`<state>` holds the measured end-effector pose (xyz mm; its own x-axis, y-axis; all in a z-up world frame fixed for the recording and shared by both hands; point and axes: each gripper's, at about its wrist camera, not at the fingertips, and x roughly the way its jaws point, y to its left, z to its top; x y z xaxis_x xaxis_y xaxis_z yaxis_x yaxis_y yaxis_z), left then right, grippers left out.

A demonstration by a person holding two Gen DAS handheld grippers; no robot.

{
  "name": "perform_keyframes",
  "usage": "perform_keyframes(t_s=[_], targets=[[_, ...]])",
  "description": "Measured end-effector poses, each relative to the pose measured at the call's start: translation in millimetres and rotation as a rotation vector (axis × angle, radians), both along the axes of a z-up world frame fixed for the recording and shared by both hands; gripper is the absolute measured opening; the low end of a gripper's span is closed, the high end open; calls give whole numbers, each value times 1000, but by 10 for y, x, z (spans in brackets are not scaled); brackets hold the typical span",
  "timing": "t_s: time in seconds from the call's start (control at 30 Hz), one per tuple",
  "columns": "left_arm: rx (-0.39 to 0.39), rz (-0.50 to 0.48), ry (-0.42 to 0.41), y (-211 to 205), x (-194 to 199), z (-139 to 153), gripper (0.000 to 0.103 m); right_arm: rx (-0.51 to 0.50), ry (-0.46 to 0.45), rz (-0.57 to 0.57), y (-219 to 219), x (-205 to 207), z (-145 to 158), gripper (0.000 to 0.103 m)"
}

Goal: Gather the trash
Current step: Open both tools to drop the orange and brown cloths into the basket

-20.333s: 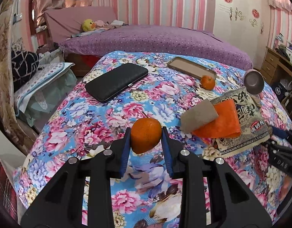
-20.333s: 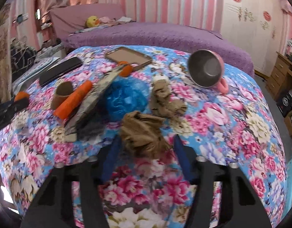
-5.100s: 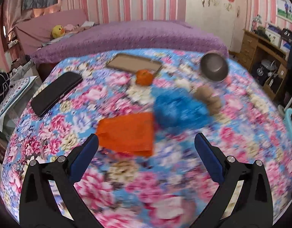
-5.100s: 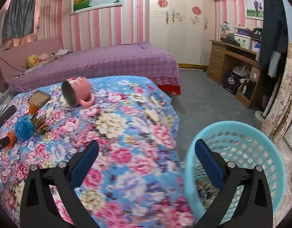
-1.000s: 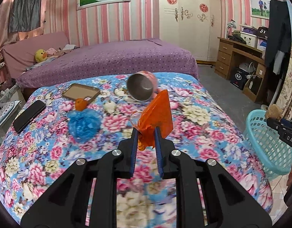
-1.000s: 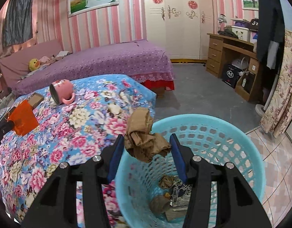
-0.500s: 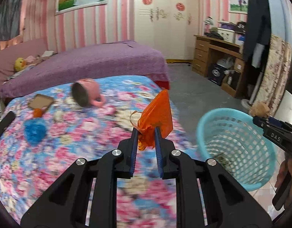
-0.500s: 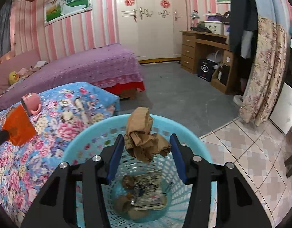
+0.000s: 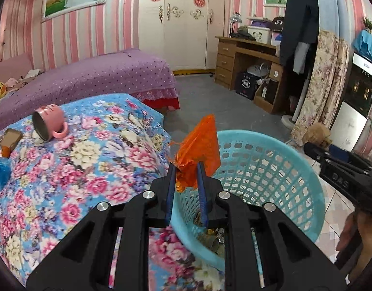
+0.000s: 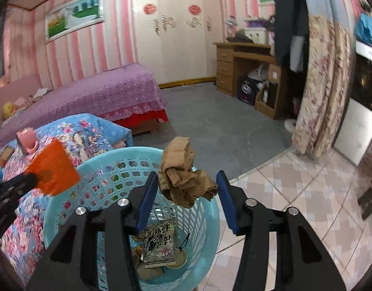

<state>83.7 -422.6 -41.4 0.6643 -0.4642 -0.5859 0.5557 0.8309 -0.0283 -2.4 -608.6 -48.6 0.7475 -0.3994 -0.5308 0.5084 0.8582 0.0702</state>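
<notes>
My left gripper (image 9: 186, 169) is shut on a crinkled orange plastic wrapper (image 9: 200, 145), held over the near rim of the light blue basket (image 9: 270, 145). The same wrapper (image 10: 52, 169) shows at the left of the right wrist view. My right gripper (image 10: 187, 181) is shut on a crumpled brown paper wad (image 10: 183, 177), hanging above the blue basket (image 10: 69, 194). Inside the basket lie a printed snack packet (image 10: 159, 245) and other scraps. The right gripper's black body (image 9: 338, 165) with the brown wad (image 9: 316, 133) appears beyond the basket in the left wrist view.
The floral-covered table (image 9: 76, 169) beside the basket carries a tipped pink mug (image 9: 49, 126), a blue puff (image 9: 0, 173) and a small tray (image 9: 10, 137). A purple bed (image 9: 101, 77), a wooden desk (image 9: 246, 58) and a floral curtain (image 9: 316, 84) stand around the grey floor.
Both grippers have swung right from over the table to the basket, each keeping its hold. The basket now fills the lower middle of both views.
</notes>
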Motion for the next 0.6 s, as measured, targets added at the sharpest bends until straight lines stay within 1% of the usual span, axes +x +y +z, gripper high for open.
perform_keyframes(t_s=[0.23,0.27,0.3,0.33,0.4,0.43,0.47,0.5,0.6], targets=[[24,-4,61,-167,165,-166,18,5,26,11,-26,18,-81,50],[30,-5,63,-178,174,-177,23,8,26,11,-32,23,-89,50],[38,-3,63,-190,188,-184,33,8,26,13,-28,18,-91,50],[43,2,62,-188,205,-185,39,8,27,14,-29,17,-96,50],[44,12,60,-162,240,-164,64,8,28,26,-28,32,-126,50],[42,14,58,-146,247,-146,70,5,33,35,-24,35,-143,50],[37,20,48,-118,248,-121,80,-5,45,43,-11,50,-164,50],[36,24,33,-91,248,-96,86,-17,60,46,3,63,-178,50],[51,24,0,-40,242,-51,92,-27,69,58,34,97,-185,50]])
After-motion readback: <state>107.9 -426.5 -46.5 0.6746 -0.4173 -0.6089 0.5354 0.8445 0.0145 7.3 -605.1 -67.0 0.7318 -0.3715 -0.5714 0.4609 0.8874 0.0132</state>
